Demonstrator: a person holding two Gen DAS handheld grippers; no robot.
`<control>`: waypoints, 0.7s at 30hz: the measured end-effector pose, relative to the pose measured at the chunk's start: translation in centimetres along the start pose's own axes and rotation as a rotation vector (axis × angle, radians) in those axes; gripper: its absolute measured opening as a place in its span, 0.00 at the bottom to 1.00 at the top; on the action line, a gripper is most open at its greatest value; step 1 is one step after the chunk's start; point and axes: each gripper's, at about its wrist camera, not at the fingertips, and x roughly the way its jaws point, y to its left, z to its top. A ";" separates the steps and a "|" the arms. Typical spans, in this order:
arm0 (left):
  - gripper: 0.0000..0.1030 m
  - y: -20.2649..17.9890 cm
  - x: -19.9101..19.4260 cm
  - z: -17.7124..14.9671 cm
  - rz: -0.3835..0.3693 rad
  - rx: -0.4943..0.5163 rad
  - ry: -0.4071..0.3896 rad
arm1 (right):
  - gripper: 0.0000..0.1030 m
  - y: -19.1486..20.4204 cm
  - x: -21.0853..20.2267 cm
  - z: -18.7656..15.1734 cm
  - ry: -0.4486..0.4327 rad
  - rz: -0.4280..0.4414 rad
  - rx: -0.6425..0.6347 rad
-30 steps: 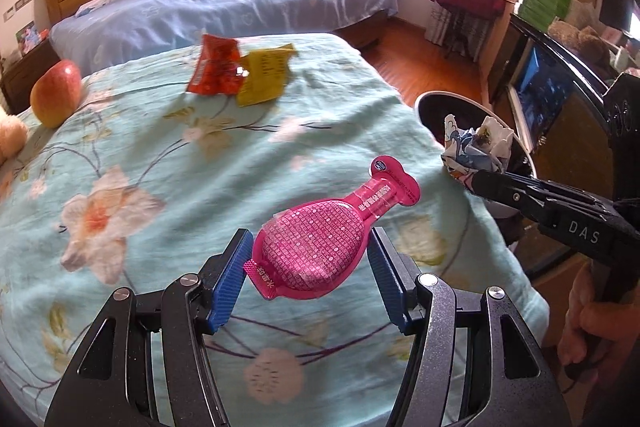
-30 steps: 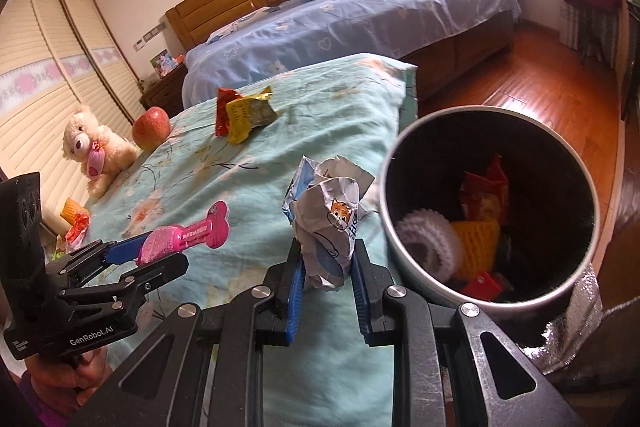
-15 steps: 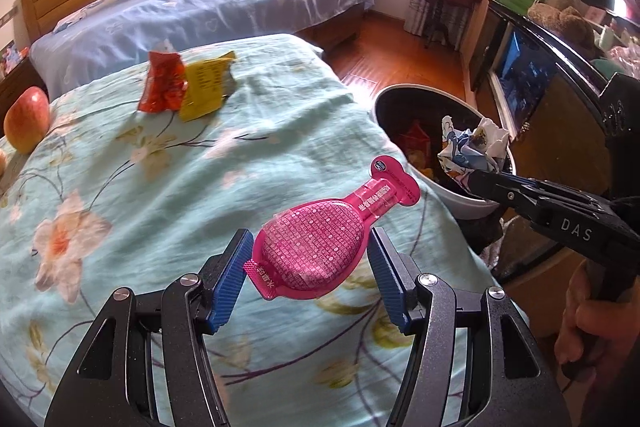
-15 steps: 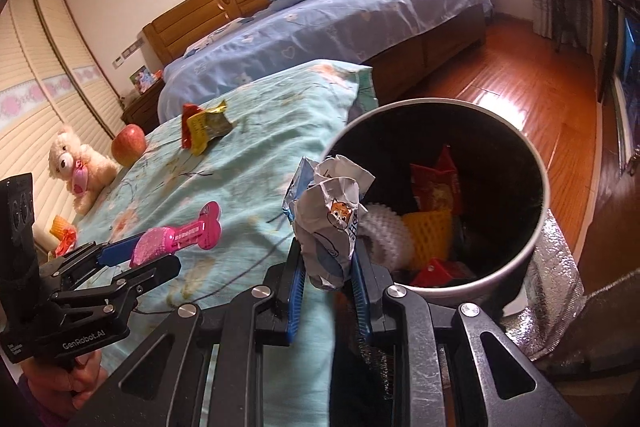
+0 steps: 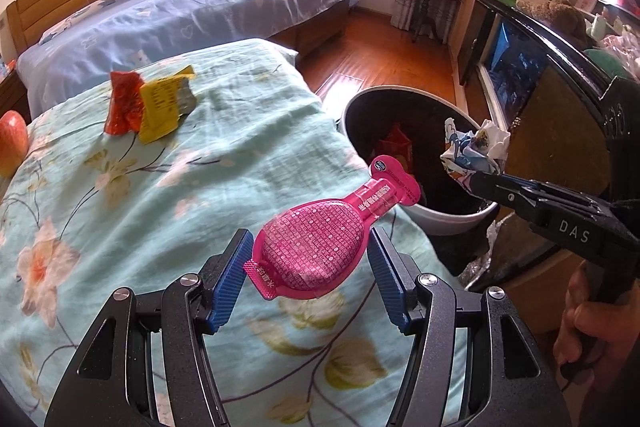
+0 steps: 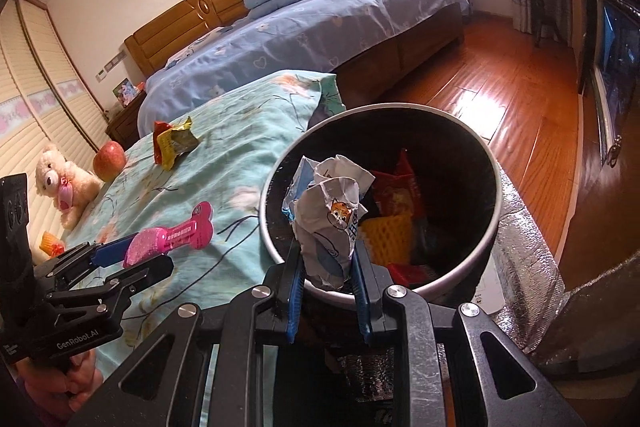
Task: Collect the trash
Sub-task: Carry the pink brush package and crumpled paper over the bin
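Holding the crumpled paper wrapper upright between nearly closed jaws, right gripper poised just over the near rim of the trash bin, wrapper's bulk already above the opening. Judged ready for release: opening the jaws should drop it straight down among the packets inside. Sitting off the bed's right edge, near its foot corner, so closer to the right gripper than the left. Clamped in the left gripper, jaws partly closed on its round end: a pink pouch, long axis pointing forward and right toward the bin, hanging above the bed edge, short of the rim. Lying farther up the bed, well apart: red and yellow wrappers, uncollected.
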 end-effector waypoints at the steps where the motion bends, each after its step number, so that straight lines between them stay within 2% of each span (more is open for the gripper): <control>1: 0.57 -0.1 0.1 0.1 0.000 0.003 0.000 | 0.22 -0.1 0.0 0.0 0.000 -0.001 0.002; 21: 0.58 -2.9 2.1 2.9 -0.010 0.052 0.006 | 0.22 -2.1 0.7 1.3 0.004 -0.031 0.011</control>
